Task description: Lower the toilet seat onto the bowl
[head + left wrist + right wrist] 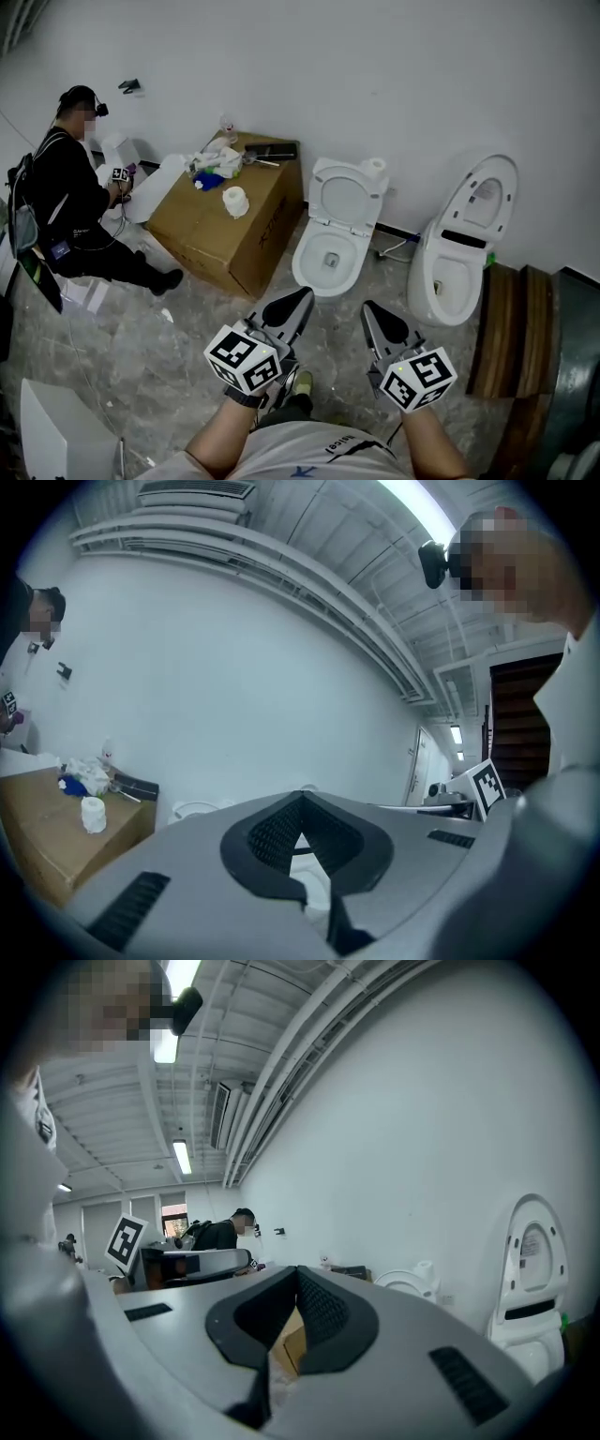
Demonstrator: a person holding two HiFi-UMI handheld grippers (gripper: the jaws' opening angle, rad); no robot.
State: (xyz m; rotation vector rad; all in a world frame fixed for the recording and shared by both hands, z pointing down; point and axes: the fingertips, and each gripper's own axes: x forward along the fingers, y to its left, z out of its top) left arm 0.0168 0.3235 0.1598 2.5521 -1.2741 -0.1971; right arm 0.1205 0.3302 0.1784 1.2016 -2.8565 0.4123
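Observation:
Two white toilets stand against the wall. The middle toilet (330,255) has its seat (347,197) raised against the tank, and a paper roll (374,167) sits on top. The right toilet (448,277) has its lid (489,202) upright; it also shows in the right gripper view (531,1274). My left gripper (300,300) and right gripper (373,313) hang side by side in front of the bowls, short of both. Each is shut with nothing between its jaws. In their own views the left gripper (302,800) and right gripper (296,1271) point roughly level toward the wall.
A large cardboard box (234,230) with a paper roll (235,201) and clutter on it stands left of the middle toilet. A person in black (70,202) sits on the floor at far left. Wooden pieces (511,328) stand at the right.

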